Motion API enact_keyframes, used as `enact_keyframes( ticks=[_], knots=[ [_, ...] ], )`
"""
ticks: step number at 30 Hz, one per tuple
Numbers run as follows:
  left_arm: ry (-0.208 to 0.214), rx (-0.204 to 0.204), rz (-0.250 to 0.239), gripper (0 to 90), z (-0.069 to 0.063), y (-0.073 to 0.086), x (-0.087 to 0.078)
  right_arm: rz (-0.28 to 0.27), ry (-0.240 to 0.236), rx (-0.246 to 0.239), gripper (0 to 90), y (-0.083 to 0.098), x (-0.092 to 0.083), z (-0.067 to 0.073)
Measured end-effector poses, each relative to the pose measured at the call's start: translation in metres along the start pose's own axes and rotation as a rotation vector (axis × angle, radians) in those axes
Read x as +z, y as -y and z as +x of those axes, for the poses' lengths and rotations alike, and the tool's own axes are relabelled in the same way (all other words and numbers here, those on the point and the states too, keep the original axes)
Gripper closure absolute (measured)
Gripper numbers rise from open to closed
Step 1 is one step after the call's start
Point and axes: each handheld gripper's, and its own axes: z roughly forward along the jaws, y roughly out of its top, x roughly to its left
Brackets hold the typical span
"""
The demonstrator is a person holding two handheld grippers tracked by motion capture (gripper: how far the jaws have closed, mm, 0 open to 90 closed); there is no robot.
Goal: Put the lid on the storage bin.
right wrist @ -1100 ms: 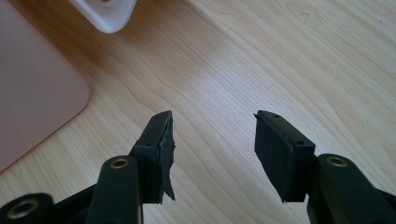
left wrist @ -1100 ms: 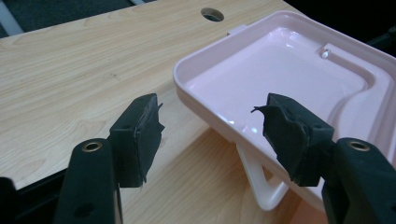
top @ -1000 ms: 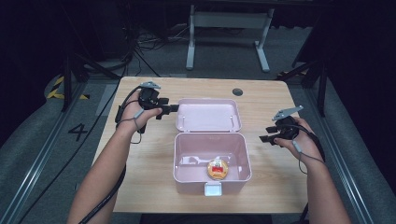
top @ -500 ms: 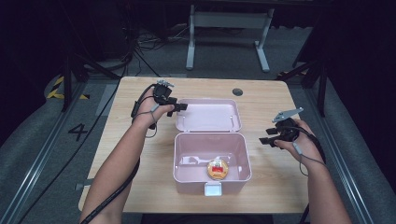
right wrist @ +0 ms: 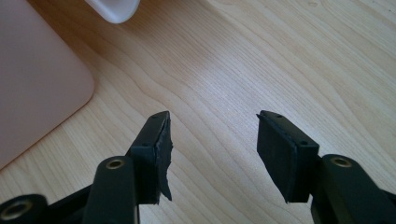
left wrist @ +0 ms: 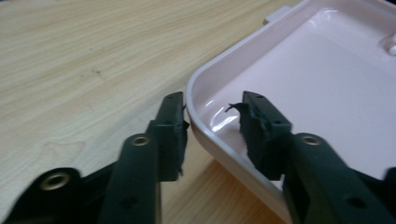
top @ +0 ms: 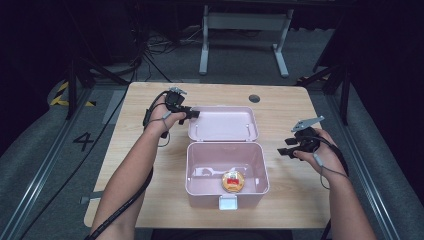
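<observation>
High view: a pink plastic box point(top: 227, 172) sits open at the middle of a wooden counter point(top: 150, 195), its lid point(top: 223, 123) folded back flat behind it. A small round orange item point(top: 233, 181) lies inside the box. Left tool point(top: 186, 114) is at the lid's left corner; its jaws have just been closing, one outside the rim and one inside, not quite pressing. Right tool point(top: 284, 150) hovers to the right of the box, released, jaws apart with nothing between them.

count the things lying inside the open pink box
2: a round red-and-yellow item at the front middle, and a white utensil to its left; nothing else shows inside the box.
</observation>
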Motion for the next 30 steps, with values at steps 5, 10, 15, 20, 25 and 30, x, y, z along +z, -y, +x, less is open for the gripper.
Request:
enact_keyframes(
  ticks=[5, 10, 15, 20, 25, 30],
  knots=[
    [-0.021, -0.018, -0.009, 67.6, -0.003, -0.004, -0.001, -0.003, -0.001, 0.002, 46.0, 0.0, 0.0, 0.0],
    [-0.033, -0.03, -0.029, 69.7, -0.005, -0.007, -0.001, -0.008, -0.006, 0.005, 46.0, 0.001, -0.002, -0.001],
    [-0.049, -0.041, -0.036, 71.7, -0.008, -0.009, -0.001, -0.026, -0.008, 0.003, 46.0, 0.0, -0.005, -0.001],
    [-0.076, -0.028, -0.057, 72.8, -0.013, -0.014, -0.006, -0.041, -0.006, 0.004, 46.2, -0.001, -0.008, 0.0],
    [-0.101, 0.007, -0.085, 73.5, -0.019, -0.02, -0.013, -0.044, -0.002, -0.001, 46.6, -0.001, -0.009, 0.001],
    [-0.083, 0.002, -0.118, 74.3, -0.019, -0.025, -0.025, -0.054, 0.004, -0.007, 47.9, -0.003, -0.012, 0.002]
  ],
)
